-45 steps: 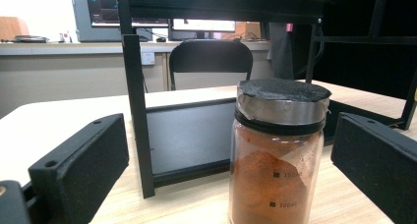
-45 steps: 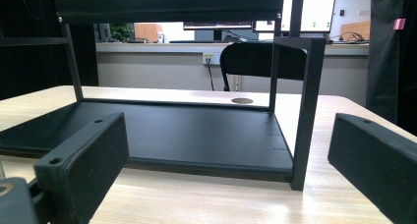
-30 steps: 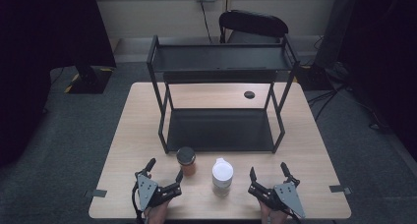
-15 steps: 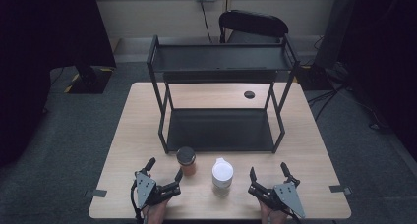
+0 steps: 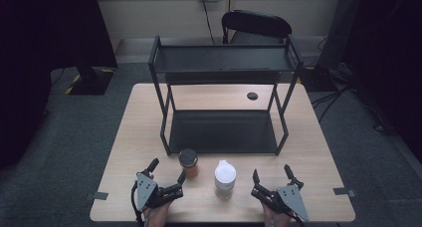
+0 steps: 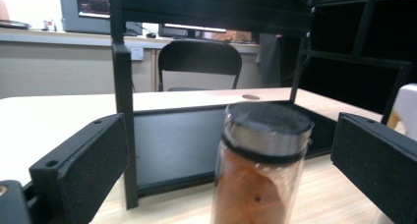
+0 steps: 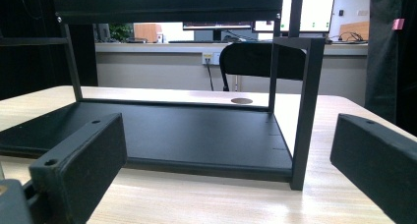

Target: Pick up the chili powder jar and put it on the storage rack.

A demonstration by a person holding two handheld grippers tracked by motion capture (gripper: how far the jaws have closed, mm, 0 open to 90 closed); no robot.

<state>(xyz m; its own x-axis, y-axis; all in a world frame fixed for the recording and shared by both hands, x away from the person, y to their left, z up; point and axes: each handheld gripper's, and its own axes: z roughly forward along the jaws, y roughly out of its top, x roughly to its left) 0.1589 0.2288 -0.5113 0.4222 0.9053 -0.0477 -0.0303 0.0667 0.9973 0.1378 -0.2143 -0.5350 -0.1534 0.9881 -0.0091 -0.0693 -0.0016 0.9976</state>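
Dim room, grey carpet, black chair (image 5: 256,25) at top centre of the high view behind a light wood desk (image 5: 134,137). Black two-tier shelf rack (image 5: 224,62) stands mid-desk, both tiers bare; likely the target for the two containers parked in front of it.

Jar with black lid and orange-brown contents (image 5: 188,163) sits upright at lower centre-left, just off the rack's front left leg. White-lidded bottle (image 5: 225,178) stands upright just right of it, apart, not touching. Both near the front edge, within easy reach of the person's hands at the bottom of the frame.

Left hand-held gripper (image 5: 166,176) rests low at bottom left, jaws spread wide, empty; the right-hand jaw tip is near the jar's base. In the left gripper view the jar (image 6: 263,165) is centred right between the jaws, so this looks lined up for a side grasp on the jar, not closed yet.

Right hand-held gripper (image 5: 271,179) at bottom right, jaws also apart, holding nothing, pointed past the bottle at the rack's lower tray (image 7: 196,135) and right front post. Probably waiting its turn.
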